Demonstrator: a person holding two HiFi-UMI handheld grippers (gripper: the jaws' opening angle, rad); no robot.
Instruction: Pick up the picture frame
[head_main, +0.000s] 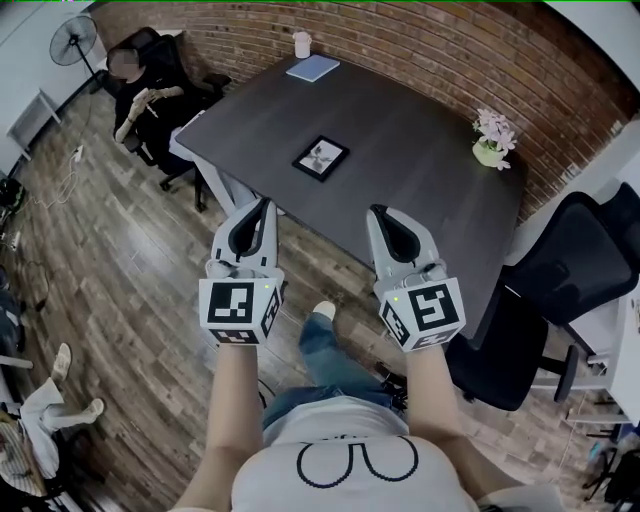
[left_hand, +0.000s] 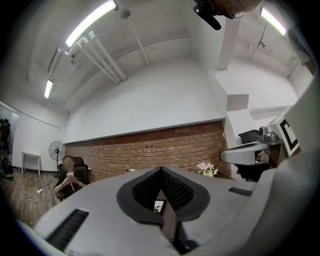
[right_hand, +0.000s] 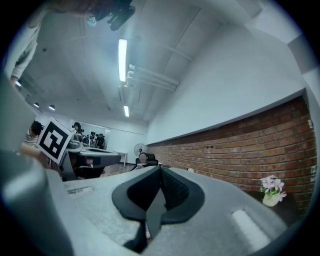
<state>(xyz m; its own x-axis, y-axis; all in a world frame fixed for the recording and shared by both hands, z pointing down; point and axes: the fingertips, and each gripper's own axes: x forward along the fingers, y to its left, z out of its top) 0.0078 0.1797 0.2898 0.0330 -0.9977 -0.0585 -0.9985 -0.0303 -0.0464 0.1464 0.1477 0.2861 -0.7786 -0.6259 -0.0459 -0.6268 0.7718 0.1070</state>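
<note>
A small black picture frame with a white mat lies flat near the middle of the dark table. My left gripper and right gripper hang side by side over the floor at the table's near edge, short of the frame, both pointing level toward it. Both are shut with nothing between their jaws. In the left gripper view a sliver of the frame shows through the gap behind the closed jaws. The right gripper view does not show the frame.
A potted pink flower stands at the table's right side; a blue notebook and a white cup sit at its far end. A black office chair is at the right. A seated person is at the far left by a fan.
</note>
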